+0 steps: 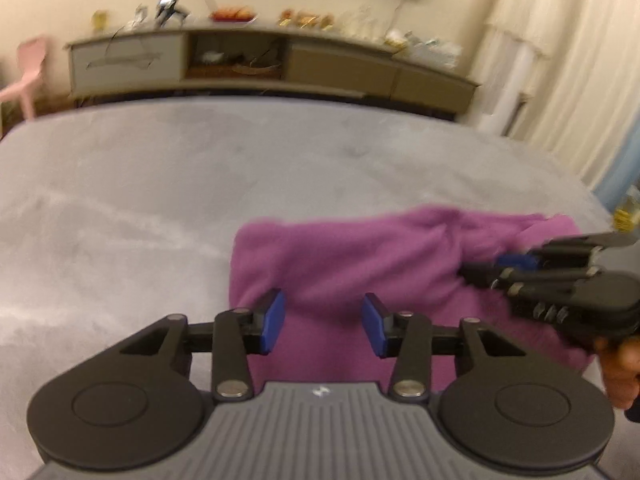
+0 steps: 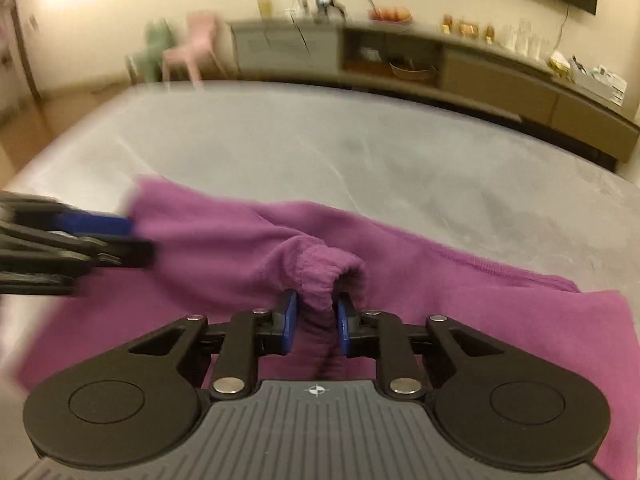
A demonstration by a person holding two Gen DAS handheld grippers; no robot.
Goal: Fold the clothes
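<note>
- Two black grippers with blue pads are working over one purple garment [image 1: 360, 264] lying on a grey bed [image 1: 160, 200], near the bed's near edge, as the left wrist view is showing it.
- Seen from the left wrist, the left gripper [image 1: 324, 322] is hovering over the garment's left end with its jaws standing apart; its pads [image 1: 274, 320] are gripping nothing, with only flat cloth showing in the gap between them.
- Entering that same view from the right edge, the right gripper [image 1: 492, 268] is reaching across the garment's right end, and part of a hand [image 1: 618, 368] is showing behind it; the picture is blurring here, so its grip cannot be read from this side.
- Beyond the bed's far edge, a long low cabinet [image 1: 280, 64] is standing against the wall, with a pink chair [image 1: 24, 76] at its left.
- Moving to the right wrist view, the right gripper [image 2: 316, 322] is pinching a gathered, hemmed fold of the purple garment [image 2: 240, 248], the cloth bunching up between the two pads [image 2: 289, 320] and rising above them.
- Around that fold the rest of the garment is spreading left and right across the grey bed [image 2: 360, 152], close to its near edge.
- Coming in from the left edge of this view, the left gripper [image 2: 120, 236] is lying over the garment's left part, blurred.
</note>
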